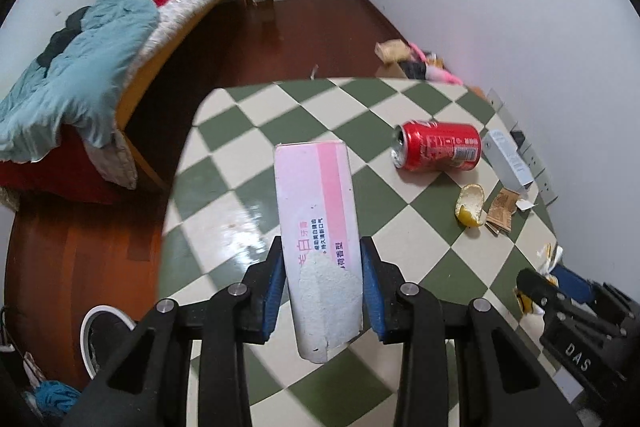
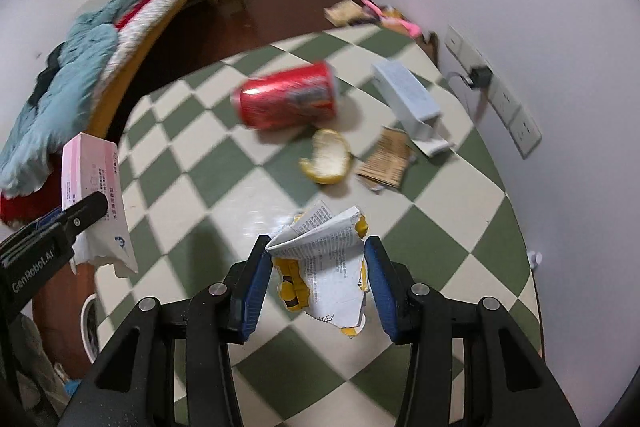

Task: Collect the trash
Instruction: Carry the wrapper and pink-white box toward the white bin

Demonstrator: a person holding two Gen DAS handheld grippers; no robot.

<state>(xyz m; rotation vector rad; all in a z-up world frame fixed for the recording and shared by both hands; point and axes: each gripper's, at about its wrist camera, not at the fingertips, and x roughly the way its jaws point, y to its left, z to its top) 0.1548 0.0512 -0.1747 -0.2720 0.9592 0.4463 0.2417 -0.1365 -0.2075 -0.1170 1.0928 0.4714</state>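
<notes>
My left gripper (image 1: 322,259) is shut on a torn pink-and-white carton (image 1: 318,227) and holds it above the green-and-cream checkered table (image 1: 248,187); the carton also shows in the right wrist view (image 2: 94,195). My right gripper (image 2: 318,255) is shut on a crumpled white-and-yellow printed wrapper (image 2: 324,267), low over the table (image 2: 440,227). On the table lie a red soda can (image 1: 438,146) on its side, an orange peel (image 1: 471,205), a torn brown paper scrap (image 1: 502,211) and a pale blue box (image 1: 508,157). They show in the right wrist view too: can (image 2: 290,101), peel (image 2: 330,157), scrap (image 2: 386,161), box (image 2: 406,97).
A bed (image 1: 120,39) with blue bedding stands left of the table across a wooden floor. Wall sockets (image 2: 496,95) and a plugged charger line the right wall. More litter (image 1: 404,57) lies on the floor beyond the table. A round bin rim (image 1: 102,331) shows below the table's left edge.
</notes>
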